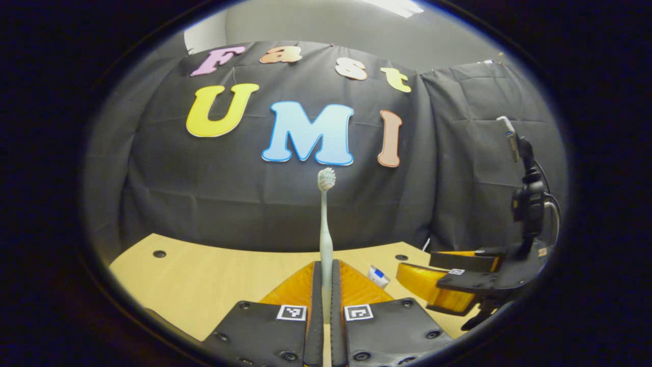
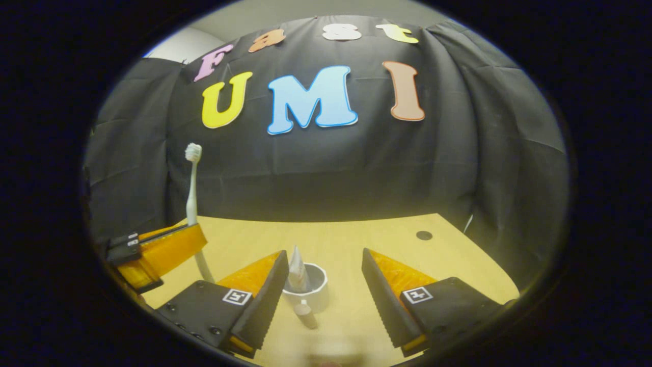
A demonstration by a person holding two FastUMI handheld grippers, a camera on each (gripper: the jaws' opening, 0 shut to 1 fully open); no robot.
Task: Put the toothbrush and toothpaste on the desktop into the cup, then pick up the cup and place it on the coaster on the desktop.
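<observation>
The left gripper [image 1: 326, 285] is clamped on the toothbrush [image 1: 325, 224], which stands upright (bristles at the top) above the desk [image 1: 204, 275]. The right gripper [image 2: 321, 285] hangs wide apart and holds nothing, over the white cup [image 2: 310, 290], where the toothpaste [image 2: 297, 267] already stands.

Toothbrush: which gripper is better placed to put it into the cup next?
Left. The left gripper is shut on the toothbrush, held upright. The right gripper is open around the cup, where the toothpaste already stands.
</observation>
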